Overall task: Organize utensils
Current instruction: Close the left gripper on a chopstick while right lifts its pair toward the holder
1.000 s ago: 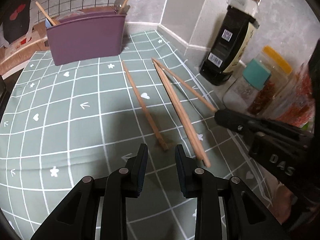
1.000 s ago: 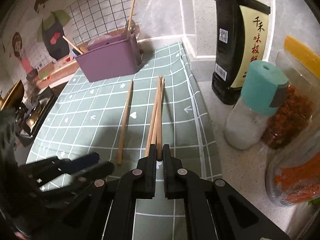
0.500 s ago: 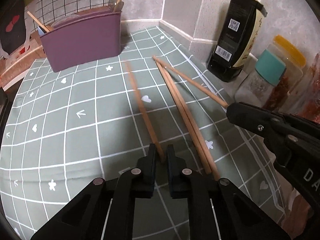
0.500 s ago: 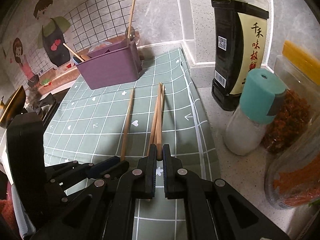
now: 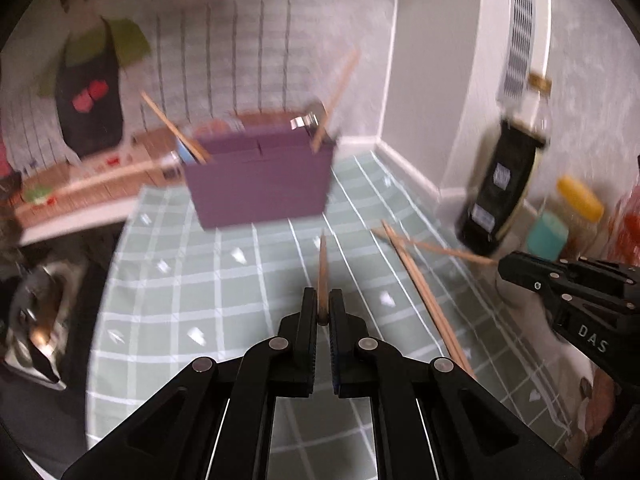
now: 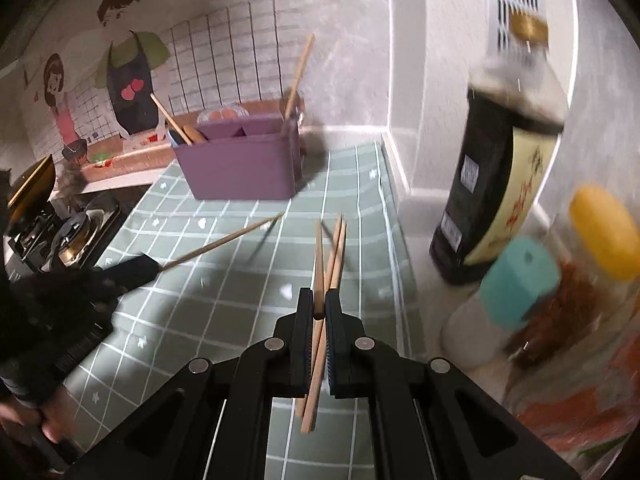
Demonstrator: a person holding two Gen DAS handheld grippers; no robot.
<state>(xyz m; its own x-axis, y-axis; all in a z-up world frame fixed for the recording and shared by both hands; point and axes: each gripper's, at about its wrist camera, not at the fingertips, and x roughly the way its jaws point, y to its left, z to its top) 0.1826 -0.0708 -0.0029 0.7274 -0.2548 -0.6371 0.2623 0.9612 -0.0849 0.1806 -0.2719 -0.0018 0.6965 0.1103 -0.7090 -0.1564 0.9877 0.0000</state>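
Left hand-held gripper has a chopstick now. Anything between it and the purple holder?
Nothing visible. The left hand-held gripper is shut on a single chopstick, which points at the purple holder. Only bare green mat lies between. The loose chopsticks lie off to the right, out of that line.

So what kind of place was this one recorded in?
Most likely a home kitchen counter: a gas stove burner at the edge, a dark sauce bottle with spice jars, and a purple utensil holder with chopsticks.
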